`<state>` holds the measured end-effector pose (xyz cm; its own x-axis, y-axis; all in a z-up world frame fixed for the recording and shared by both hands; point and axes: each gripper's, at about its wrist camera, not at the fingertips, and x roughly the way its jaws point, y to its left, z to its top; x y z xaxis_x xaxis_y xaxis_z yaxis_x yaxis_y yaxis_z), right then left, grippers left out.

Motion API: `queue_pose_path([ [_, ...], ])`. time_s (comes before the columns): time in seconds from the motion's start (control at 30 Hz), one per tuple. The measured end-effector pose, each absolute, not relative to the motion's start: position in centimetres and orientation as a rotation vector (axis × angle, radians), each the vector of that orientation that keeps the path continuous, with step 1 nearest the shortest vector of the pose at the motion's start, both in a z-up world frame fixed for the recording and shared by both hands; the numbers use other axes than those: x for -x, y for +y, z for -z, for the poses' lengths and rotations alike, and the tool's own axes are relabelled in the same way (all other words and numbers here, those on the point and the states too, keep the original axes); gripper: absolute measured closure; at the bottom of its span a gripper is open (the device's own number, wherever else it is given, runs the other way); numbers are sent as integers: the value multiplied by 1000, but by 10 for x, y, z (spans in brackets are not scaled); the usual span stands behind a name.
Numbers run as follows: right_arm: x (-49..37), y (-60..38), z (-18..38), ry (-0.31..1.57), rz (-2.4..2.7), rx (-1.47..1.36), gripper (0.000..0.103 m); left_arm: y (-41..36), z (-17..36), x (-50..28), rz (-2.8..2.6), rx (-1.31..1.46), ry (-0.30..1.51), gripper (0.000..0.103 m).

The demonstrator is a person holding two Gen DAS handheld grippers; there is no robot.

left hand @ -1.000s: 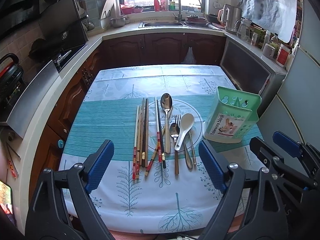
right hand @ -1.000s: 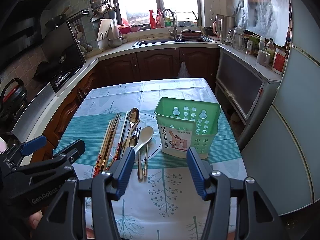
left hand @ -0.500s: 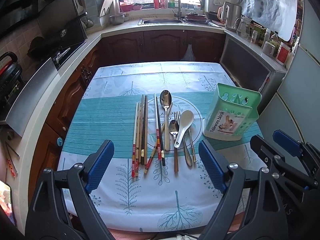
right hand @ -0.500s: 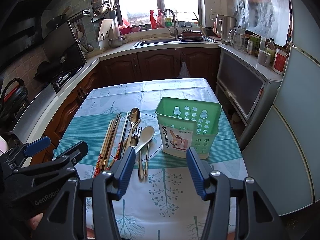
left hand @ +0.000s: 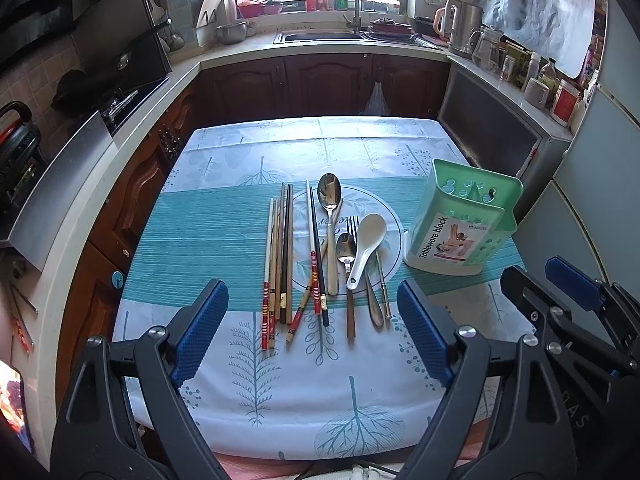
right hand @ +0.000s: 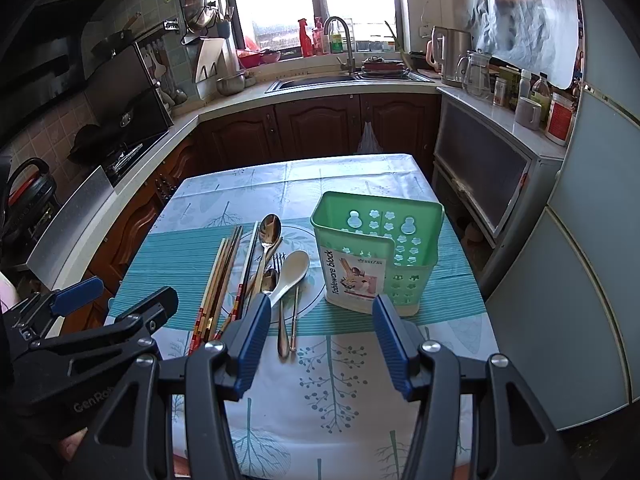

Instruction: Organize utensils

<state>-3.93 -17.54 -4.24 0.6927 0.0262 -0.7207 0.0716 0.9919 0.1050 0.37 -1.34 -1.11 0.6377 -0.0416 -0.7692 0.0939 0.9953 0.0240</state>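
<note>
Utensils lie ahead of the wide-open, empty left gripper.

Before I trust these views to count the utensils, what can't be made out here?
- Fork, left wrist view: the white spoon and small metal spoon cover all but its tines.
- Chopstick handles, right wrist view: the left gripper hides their near ends.
- Holder floor, both views: its own walls hide it.
</note>
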Motion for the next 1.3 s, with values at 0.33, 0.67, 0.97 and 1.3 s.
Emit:
queue_pose_path([
  [0.33, 40, -174, 43, 805, 18, -140, 49, -6, 13, -14, 91, -31, 905, 18],
  [0.67, 35, -184, 45, 806, 6, -164, 50, -5, 16, -25, 117, -31, 924, 18],
  [0.97, 16, -187, 45, 813, -12, -153, 50, 11, 23, -61, 143, -41, 971, 18],
  [1.3, -36, -192, 79, 974, -109, -182, 66, 55, 53, -125, 88, -4, 1050, 25],
])
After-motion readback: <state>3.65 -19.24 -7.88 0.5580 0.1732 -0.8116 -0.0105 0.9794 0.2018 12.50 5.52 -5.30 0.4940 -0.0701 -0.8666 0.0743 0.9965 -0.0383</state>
